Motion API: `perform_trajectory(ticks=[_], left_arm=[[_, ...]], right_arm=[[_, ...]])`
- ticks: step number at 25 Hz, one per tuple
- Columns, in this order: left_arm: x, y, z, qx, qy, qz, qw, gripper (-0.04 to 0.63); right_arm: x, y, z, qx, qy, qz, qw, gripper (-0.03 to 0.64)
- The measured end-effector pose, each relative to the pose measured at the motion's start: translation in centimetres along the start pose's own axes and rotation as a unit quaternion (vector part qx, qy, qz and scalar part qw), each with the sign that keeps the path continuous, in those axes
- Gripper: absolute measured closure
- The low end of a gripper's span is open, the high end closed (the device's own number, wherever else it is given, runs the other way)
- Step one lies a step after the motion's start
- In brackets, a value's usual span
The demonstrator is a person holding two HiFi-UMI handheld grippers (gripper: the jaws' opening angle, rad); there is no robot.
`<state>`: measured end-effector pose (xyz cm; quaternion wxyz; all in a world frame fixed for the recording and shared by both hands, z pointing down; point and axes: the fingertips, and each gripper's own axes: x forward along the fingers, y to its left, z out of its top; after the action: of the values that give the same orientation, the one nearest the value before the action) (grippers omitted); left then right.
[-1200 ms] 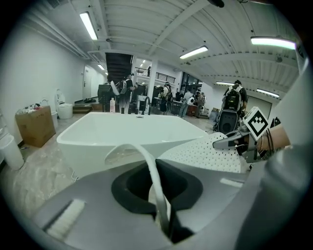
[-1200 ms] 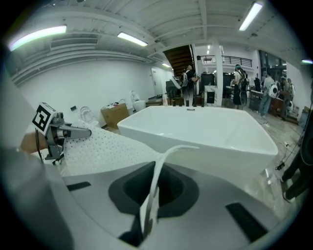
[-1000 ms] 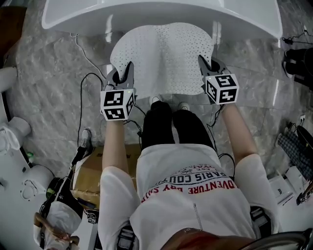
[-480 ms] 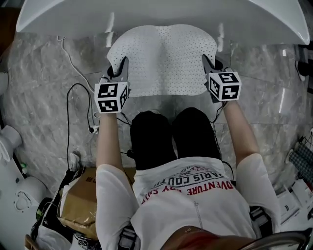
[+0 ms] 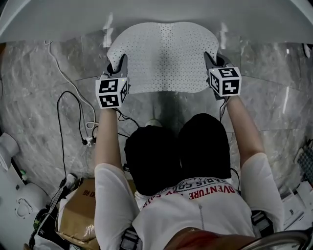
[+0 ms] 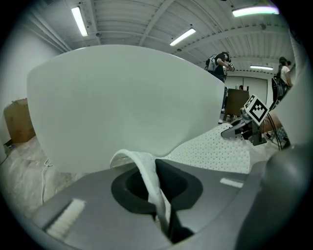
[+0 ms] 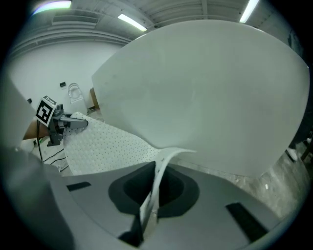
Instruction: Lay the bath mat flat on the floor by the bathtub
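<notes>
A white dotted bath mat [image 5: 164, 56] hangs stretched between my two grippers, just in front of the white bathtub [image 5: 146, 14]. My left gripper [image 5: 119, 66] is shut on the mat's near left corner. My right gripper [image 5: 211, 61] is shut on the near right corner. In the left gripper view the mat edge [image 6: 149, 183] is pinched between the jaws, with the bathtub wall [image 6: 122, 102] close ahead and the right gripper [image 6: 247, 128] across the mat. The right gripper view shows the mat edge [image 7: 155, 188] clamped likewise, the tub [image 7: 210, 97] beyond, the left gripper [image 7: 58, 122] far left.
Grey marbled floor [image 5: 44, 122] surrounds the mat. White and black cables [image 5: 68, 97] trail over the floor at the left. A cardboard box [image 5: 78, 210] and white equipment [image 5: 14, 195] sit at the lower left. The person's dark-trousered knees [image 5: 178, 151] are just behind the mat.
Both grippers and the mat have moved toward the bathtub. The person has bent lower, knees coming forward beneath the mat's near edge. Both grips have held.
</notes>
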<state>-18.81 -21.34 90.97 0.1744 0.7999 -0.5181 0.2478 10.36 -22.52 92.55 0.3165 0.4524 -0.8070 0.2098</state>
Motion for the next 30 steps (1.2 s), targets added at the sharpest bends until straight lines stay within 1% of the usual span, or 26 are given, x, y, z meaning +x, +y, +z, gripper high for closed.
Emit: perform_trajectory(ticks=[2,4,8,12,16,19,21,23,25,26,28,30], left_arm=[[1.2,0.1,-1.6,-0.005,0.012,-0.004,0.9999,0.574],[2.2,0.4,-3.0,0.000,0.024,-0.006,0.9997,0.574],[3.8,1.4,-5.7,-0.010,0.047,0.005,0.9988,0.574],[5.3,2.1,-8.7,-0.005,0.073,0.009,0.9973,0.574],[6.6,3.1,-10.9,-0.033,0.082,0.013,0.9960,0.574],[7.2,4.0,-12.9,-0.033,0.090,0.018,0.9952,0.574],[7.5,4.5,-14.0,-0.039,0.098,0.020,0.9942,0.572],[8.1,5.6,-15.2,-0.055,0.114,0.035,0.9913,0.574],[8.7,6.7,-16.7,-0.076,0.136,0.054,0.9862,0.574],[8.9,7.3,-17.5,-0.086,0.146,0.062,0.9836,0.574],[9.3,8.3,-19.0,-0.101,0.159,0.078,0.9790,0.574],[9.3,9.4,-20.2,-0.106,0.170,0.099,0.9747,0.572]], right_arm=[[0.9,-0.4,-1.3,-0.007,0.014,-0.003,1.000,0.600],[1.8,-0.8,-2.5,-0.015,0.028,-0.008,0.999,0.600],[2.9,-2.2,-5.2,-0.016,0.049,-0.022,0.998,0.600],[4.1,-3.3,-8.1,-0.015,0.074,-0.036,0.996,0.600],[5.8,-4.3,-10.5,-0.018,0.103,-0.049,0.993,0.600],[7.0,-5.0,-12.0,-0.009,0.125,-0.053,0.991,0.600],[7.8,-5.3,-13.1,-0.007,0.137,-0.049,0.989,0.600],[8.7,-5.5,-14.3,0.001,0.148,-0.035,0.988,0.600],[9.4,-5.9,-15.6,0.018,0.157,-0.028,0.987,0.600],[9.6,-6.3,-16.2,0.026,0.161,-0.032,0.986,0.592],[9.8,-7.2,-17.5,0.036,0.167,-0.047,0.984,0.490],[9.7,-8.0,-18.8,0.038,0.176,-0.055,0.982,0.436]])
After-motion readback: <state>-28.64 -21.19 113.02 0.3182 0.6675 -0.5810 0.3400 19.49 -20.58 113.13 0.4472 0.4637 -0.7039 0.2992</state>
